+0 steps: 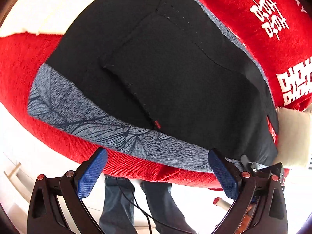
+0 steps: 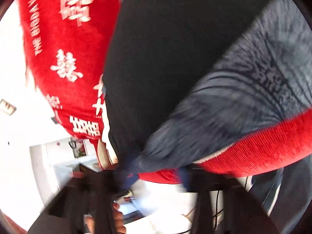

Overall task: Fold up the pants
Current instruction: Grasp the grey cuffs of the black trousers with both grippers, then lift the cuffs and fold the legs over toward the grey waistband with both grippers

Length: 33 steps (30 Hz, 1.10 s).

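Black pants (image 1: 165, 68) lie spread on a red blanket (image 1: 23, 74), with a grey patterned fabric panel (image 1: 87, 120) along their near edge. My left gripper (image 1: 156, 167) is open, its blue pads (image 1: 89, 177) just short of the blanket's near edge, holding nothing. In the right wrist view the pants (image 2: 165, 58) and the grey fabric (image 2: 243, 97) fill the frame, badly blurred. My right gripper (image 2: 152, 175) is at the bunched corner of the grey fabric; blur hides how its jaws stand.
The red blanket (image 2: 64, 58) carries white characters. A white pillow (image 1: 292, 136) sits at the right. A person's legs in jeans (image 1: 120, 204) stand below the near edge, with a cable. White furniture (image 2: 58, 156) lies beyond.
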Available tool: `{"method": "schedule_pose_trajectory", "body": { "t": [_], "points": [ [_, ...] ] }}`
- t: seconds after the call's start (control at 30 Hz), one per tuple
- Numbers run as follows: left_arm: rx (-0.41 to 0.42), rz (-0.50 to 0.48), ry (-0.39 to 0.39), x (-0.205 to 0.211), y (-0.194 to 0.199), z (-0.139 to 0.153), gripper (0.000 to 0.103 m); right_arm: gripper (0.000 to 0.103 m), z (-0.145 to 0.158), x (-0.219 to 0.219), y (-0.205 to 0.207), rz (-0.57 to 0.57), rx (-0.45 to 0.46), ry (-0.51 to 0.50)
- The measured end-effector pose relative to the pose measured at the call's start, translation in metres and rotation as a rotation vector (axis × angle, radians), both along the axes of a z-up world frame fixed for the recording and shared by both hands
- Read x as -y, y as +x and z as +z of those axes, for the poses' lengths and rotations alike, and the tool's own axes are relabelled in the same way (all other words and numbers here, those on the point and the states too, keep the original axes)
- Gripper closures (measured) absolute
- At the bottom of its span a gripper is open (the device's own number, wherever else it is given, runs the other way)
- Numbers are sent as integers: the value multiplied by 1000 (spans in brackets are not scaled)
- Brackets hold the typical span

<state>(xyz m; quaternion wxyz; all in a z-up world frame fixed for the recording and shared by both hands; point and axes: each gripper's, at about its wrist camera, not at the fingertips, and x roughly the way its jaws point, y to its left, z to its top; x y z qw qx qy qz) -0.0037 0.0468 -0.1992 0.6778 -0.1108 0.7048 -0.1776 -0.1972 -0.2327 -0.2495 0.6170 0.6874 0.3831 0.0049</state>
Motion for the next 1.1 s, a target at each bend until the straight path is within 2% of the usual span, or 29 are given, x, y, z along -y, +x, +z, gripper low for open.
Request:
{"method": "schedule_pose_trajectory", "body": {
  "t": [0.07,0.27,0.4,0.43,0.5,0.57,0.6,0.63,0.7,0.77,0.9,0.97,1.03,1.1],
  "points": [
    [-11,23,-18,-5,0,0,0,89,9,2,4,-18,9,27],
    [-62,155,-151,-21,3,4,0,91,71,11,18,22,107,-9],
    [-61,213,-207,-15,16,0,0,91,84,13,22,45,105,-6],
    [-52,225,-201,-12,22,0,0,91,85,14,23,58,96,-15],
    [-23,238,-163,-9,31,1,13,91,83,16,23,84,75,-33],
    [-21,235,-104,-7,39,1,45,91,80,17,28,103,51,-43],
    [-20,241,-95,-9,41,1,54,91,80,18,30,116,35,-54],
    [-19,242,-82,-13,44,4,71,91,81,20,33,126,23,-68],
    [-8,261,-88,-19,50,19,76,91,88,27,42,154,15,-109],
    [32,256,-88,-16,57,40,76,91,105,38,61,202,41,-162],
    [145,198,-91,14,90,86,76,91,140,71,112,270,106,-249],
    [200,178,-99,34,118,102,76,91,148,89,139,292,121,-288],
    [235,164,-83,53,146,110,76,91,151,107,172,330,121,-313],
    [252,156,-64,74,180,105,76,91,144,122,205,372,108,-329]
  ]
}}
